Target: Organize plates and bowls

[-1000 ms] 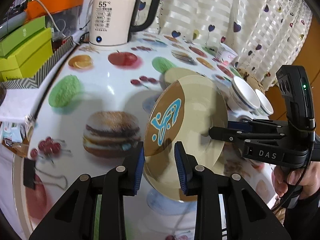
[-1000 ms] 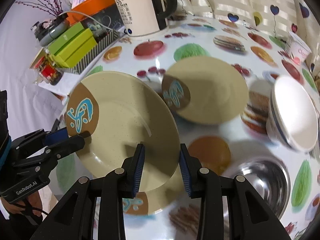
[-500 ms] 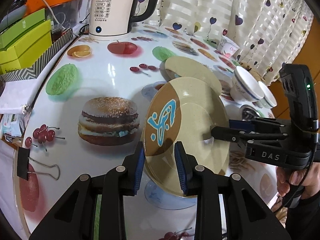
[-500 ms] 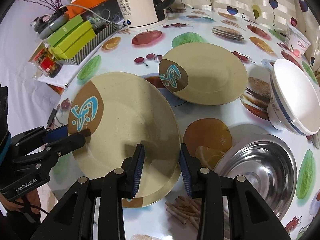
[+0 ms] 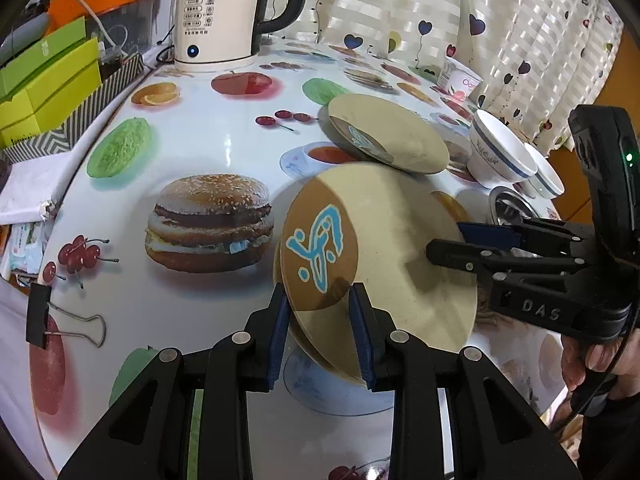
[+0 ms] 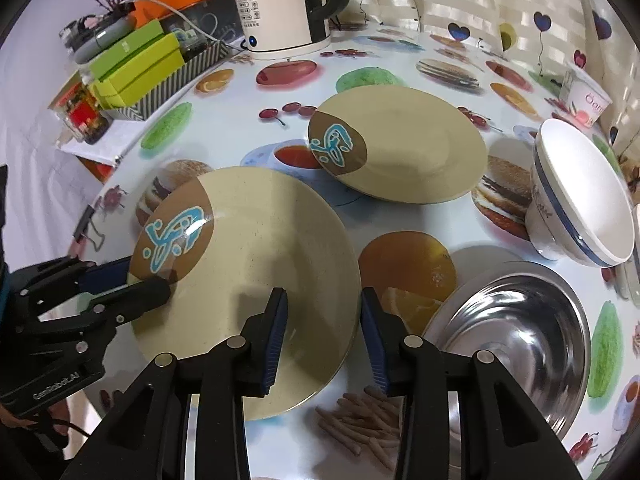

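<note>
A beige plate (image 5: pixel 404 252) with a brown patch and blue mark is held low over another beige plate on the table, whose rim (image 5: pixel 316 354) shows below it. My left gripper (image 5: pixel 320 332) is shut on its near rim. My right gripper (image 6: pixel 324 328) is shut on its opposite rim; the held plate (image 6: pixel 256 264) fills that view. The right gripper also shows in the left wrist view (image 5: pixel 444 244). A further beige plate (image 6: pixel 400 148) lies beyond. A white bowl with a blue stripe (image 6: pixel 580 204) and a steel bowl (image 6: pixel 516 320) sit to the right.
A white kettle (image 5: pixel 224 12) stands at the back. Green boxes in a striped tray (image 5: pixel 52 92) sit at the left edge. A black binder clip (image 5: pixel 52 320) lies at front left. A yoghurt cup (image 6: pixel 584 98) is at back right. A curtain hangs behind.
Both grippers have lowered the held plate from a steep tilt to nearly flat, close above the plate on the table. Both stay shut on it.
</note>
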A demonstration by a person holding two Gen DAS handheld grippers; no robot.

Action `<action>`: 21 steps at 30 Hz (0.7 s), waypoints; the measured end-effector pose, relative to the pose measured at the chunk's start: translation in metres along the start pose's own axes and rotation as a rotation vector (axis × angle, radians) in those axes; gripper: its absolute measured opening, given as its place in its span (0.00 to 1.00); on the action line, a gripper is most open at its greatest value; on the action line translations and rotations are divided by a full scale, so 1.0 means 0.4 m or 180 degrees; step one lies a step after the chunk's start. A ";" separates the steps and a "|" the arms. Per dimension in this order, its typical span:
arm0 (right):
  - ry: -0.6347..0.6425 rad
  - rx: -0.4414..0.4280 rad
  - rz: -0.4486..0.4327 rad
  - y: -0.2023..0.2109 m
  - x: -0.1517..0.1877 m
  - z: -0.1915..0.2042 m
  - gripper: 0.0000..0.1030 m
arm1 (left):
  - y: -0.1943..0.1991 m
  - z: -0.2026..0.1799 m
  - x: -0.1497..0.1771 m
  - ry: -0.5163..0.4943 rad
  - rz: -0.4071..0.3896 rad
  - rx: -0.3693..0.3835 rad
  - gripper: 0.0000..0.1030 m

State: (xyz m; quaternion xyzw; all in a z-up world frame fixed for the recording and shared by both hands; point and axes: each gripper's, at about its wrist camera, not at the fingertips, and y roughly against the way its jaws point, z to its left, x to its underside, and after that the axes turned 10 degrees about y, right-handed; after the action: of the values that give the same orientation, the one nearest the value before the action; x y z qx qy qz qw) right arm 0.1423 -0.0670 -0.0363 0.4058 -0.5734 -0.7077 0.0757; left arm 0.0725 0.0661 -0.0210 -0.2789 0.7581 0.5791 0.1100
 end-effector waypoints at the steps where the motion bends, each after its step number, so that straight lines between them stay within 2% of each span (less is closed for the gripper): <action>1: 0.0025 0.0030 -0.0012 -0.002 0.003 0.004 0.36 | 0.000 0.000 0.001 0.0000 -0.0011 -0.0011 0.29; 10: 0.0082 0.0077 -0.0184 0.005 0.023 0.012 0.37 | 0.003 0.004 0.012 -0.0018 -0.0140 0.0000 0.32; 13: 0.0068 0.0069 -0.0240 0.009 0.028 0.011 0.37 | 0.002 0.006 0.015 -0.0015 -0.0156 -0.0020 0.40; 18: -0.0036 0.0051 -0.0291 0.016 0.036 0.001 0.37 | 0.006 0.015 0.018 0.0015 -0.0203 0.0039 0.41; 21: -0.0074 0.0077 -0.0269 0.017 0.039 0.000 0.37 | -0.002 0.033 0.019 0.0139 -0.0179 0.0084 0.41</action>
State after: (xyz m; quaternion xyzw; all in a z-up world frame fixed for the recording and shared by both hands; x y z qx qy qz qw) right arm 0.1295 -0.0783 -0.0382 0.4222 -0.5652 -0.7079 0.0341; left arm 0.0647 0.0763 -0.0294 -0.3112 0.7598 0.5596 0.1133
